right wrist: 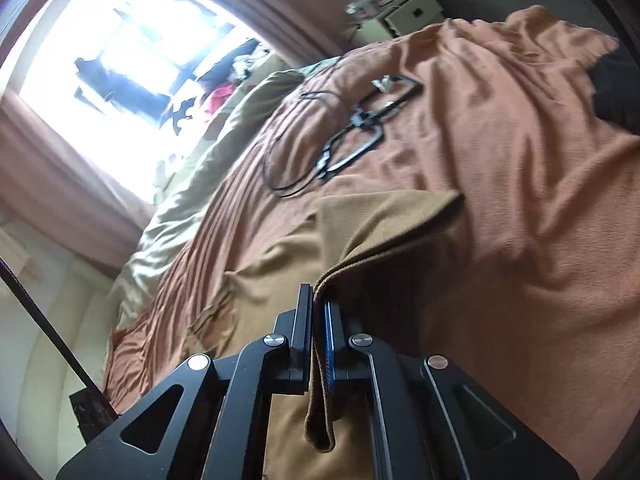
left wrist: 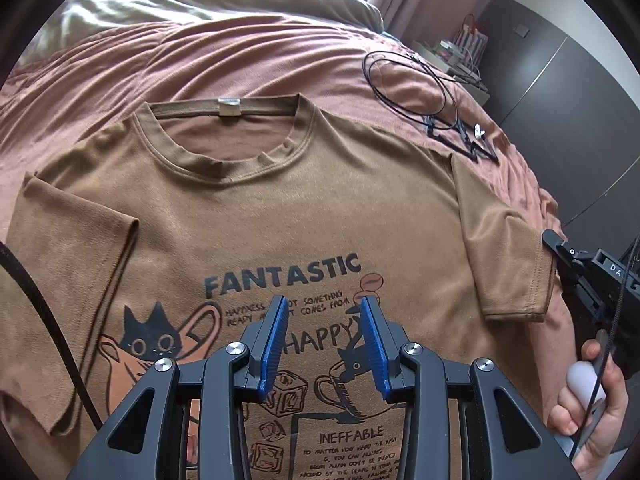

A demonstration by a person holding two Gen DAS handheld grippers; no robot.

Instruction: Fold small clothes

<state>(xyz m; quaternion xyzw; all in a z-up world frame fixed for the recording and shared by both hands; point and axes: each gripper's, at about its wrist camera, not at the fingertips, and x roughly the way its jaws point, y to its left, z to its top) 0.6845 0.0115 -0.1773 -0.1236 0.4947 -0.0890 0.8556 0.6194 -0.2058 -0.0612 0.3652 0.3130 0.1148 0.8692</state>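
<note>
While the brown T-shirt (left wrist: 248,216) lies spread face up on the rust-coloured bedspread (left wrist: 224,60), the left gripper (left wrist: 325,334) hangs above its printed chest with the blue pads apart and nothing between them, over the words "HAPPY" and "FANTASTIC". The shirt's collar points away from that gripper, with a small label at the back of the neck. One short sleeve lies flat toward the left edge of the shirt; the other sleeve (left wrist: 508,256) reaches toward the right edge, where the right gripper (left wrist: 560,260) meets its hem. A bare hand (left wrist: 588,412) holds that gripper's handle, just beyond the shirt's right side.

Seen from the right wrist camera, the right gripper (right wrist: 318,312) is clenched on a fold of the shirt's brown cloth (right wrist: 320,380), which passes between the closed pads and hangs in a loop below them. From there the fabric runs away from the gripper as a raised ridge across the bedspread (right wrist: 520,200).

Beyond the shirt's right shoulder, a coil of black cable (left wrist: 416,80) and some small black parts lie on the bedspread, well apart from the shirt. Past the collar, an olive duvet (left wrist: 168,4) is bunched at the far end of the bed.
</note>
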